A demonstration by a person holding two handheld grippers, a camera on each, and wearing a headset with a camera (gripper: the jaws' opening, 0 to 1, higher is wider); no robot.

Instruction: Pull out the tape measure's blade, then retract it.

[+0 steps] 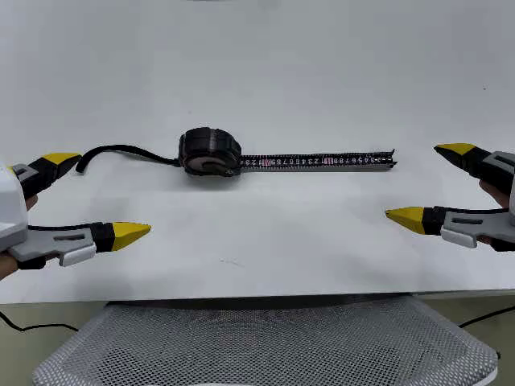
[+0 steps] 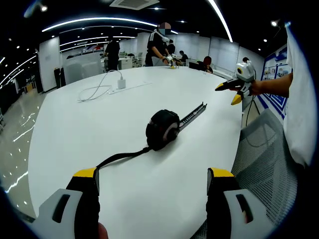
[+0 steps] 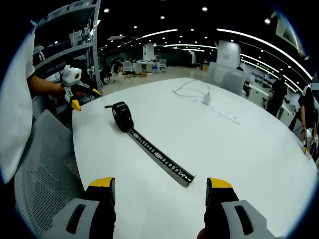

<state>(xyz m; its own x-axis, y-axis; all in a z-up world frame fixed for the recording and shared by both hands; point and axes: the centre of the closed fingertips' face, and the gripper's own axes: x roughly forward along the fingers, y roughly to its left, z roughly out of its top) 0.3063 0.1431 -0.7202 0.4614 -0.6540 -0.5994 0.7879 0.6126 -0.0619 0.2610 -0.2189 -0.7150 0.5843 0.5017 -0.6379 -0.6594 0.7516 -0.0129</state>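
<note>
The tape measure point(image 1: 210, 152) is laid on the white bench point(image 1: 265, 64), its blade point(image 1: 322, 161) drawn out toward the right tongs point(image 1: 412, 181). These and the left tongs point(image 1: 113, 194) are held agape, touching nothing.

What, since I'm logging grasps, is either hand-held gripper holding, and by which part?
Nothing: left hand-held gripper and right hand-held gripper are open, apart from the tape measure.

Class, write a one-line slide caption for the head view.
Tape measure on a white table, blade out, with the left gripper and right gripper open at either side.
</note>
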